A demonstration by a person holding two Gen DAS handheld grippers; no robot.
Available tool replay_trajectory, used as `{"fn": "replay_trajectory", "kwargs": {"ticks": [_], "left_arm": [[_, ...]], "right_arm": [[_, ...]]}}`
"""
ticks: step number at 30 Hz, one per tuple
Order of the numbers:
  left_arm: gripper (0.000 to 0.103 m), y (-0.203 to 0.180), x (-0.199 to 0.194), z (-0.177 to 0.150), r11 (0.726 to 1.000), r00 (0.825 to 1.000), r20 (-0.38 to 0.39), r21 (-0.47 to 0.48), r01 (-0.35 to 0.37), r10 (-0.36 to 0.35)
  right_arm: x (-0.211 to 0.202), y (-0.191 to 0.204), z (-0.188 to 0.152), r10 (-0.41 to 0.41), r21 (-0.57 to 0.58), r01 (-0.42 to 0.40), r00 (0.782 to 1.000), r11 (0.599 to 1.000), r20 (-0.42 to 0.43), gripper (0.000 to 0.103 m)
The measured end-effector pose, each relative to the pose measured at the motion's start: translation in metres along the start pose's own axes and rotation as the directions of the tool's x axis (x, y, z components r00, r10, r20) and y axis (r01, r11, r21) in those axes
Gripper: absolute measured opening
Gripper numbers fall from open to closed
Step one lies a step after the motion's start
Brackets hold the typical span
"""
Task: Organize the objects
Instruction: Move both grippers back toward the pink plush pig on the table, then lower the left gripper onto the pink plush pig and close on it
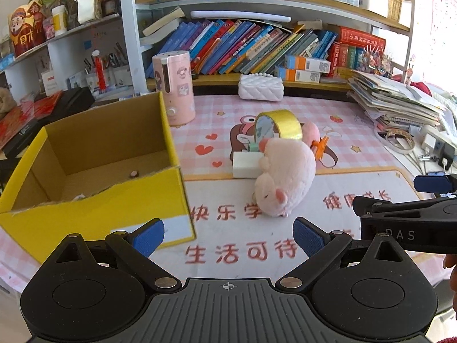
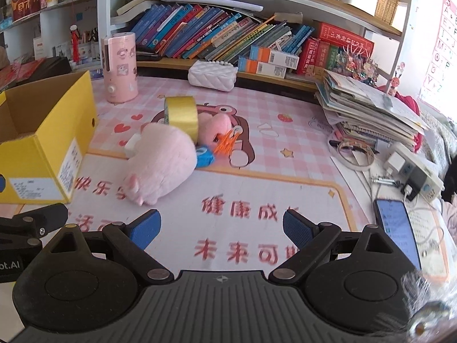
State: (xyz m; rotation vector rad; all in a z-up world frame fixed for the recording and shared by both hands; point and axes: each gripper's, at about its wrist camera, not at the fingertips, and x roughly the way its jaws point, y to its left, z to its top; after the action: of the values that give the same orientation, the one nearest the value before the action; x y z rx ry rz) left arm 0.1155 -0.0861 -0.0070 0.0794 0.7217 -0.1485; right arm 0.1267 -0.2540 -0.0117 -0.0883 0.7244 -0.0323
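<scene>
A pink plush pig [image 1: 284, 175] [image 2: 162, 161] lies mid-mat in a small pile. A gold tape roll [image 1: 281, 124] [image 2: 182, 114] stands on edge behind it. A white block [image 1: 247, 164], a smaller pink plush [image 2: 215, 127], an orange clip [image 1: 321, 145] [image 2: 225, 143] and a blue item [image 2: 204, 155] lie around it. An open yellow cardboard box [image 1: 94, 197] [image 2: 42, 143] stands to the left, nearly empty. My left gripper [image 1: 228, 237] is open and empty, near the box's front corner. My right gripper [image 2: 221, 228] is open and empty, in front of the pile.
A pink cylinder [image 1: 175, 87] [image 2: 120, 68] and a white quilted purse [image 1: 261, 87] [image 2: 212, 75] stand at the back, below bookshelves. A stack of papers [image 2: 368, 108], a power strip [image 2: 414, 168] and a phone [image 2: 398, 231] lie at the right. The right gripper shows in the left wrist view [image 1: 400, 214].
</scene>
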Motion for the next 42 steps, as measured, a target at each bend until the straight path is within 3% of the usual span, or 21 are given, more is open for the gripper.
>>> {"fn": "replay_trajectory", "kwargs": {"ticks": [24, 29, 42], "left_arm": [[0.097, -0.039, 0.037, 0.029, 0.996, 0.998, -0.017, -0.055, -0.069, 0.068], [0.091, -0.048, 0.049, 0.033, 0.997, 0.998, -0.036, -0.043, -0.062, 0.06], [0.091, -0.073, 0.098, 0.042, 0.999, 0.993, -0.12, 0.045, -0.011, 0.016]], "right_arm": [[0.055, -0.046, 0.034, 0.154, -0.029, -0.154, 0.988, 0.988, 0.001, 0.093], [0.064, -0.056, 0.036, 0.162, -0.011, -0.163, 0.987, 0.987, -0.009, 0.092], [0.082, -0.085, 0.041, 0.127, 0.057, -0.126, 0.992, 0.99, -0.013, 0.092]]}}
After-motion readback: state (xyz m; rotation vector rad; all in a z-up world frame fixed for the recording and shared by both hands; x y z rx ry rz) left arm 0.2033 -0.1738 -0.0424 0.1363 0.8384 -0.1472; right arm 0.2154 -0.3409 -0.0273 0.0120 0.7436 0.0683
